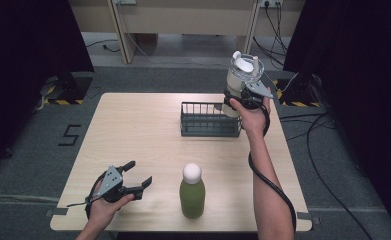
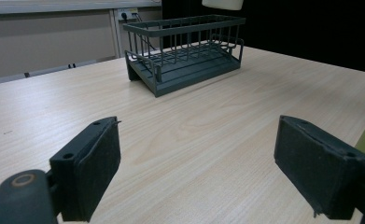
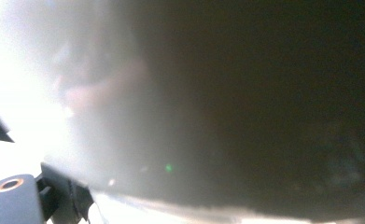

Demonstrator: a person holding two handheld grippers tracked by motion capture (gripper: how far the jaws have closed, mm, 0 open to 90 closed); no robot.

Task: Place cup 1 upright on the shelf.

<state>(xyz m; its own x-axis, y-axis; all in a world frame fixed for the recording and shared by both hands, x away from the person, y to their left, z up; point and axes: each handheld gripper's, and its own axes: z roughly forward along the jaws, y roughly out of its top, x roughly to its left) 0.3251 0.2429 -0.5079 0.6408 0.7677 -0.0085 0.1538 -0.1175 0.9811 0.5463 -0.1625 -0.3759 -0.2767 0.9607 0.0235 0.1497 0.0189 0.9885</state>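
Right gripper [image 1: 243, 97] grips cup [image 1: 243, 75] above rack's [image 1: 208, 120] right edge.

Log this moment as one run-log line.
right tool: shut on clear cup, raised beside rack | left tool: open, empty, near table edge | green bottle: upright, untouched

Table [image 1: 133, 145] pale matt wood grain; rack [image 2: 185, 51] dark matt wire; jar [image 1: 244, 75] clear glossy.

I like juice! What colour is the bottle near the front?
Green, with a white cap; the bottle shows best in the high view.
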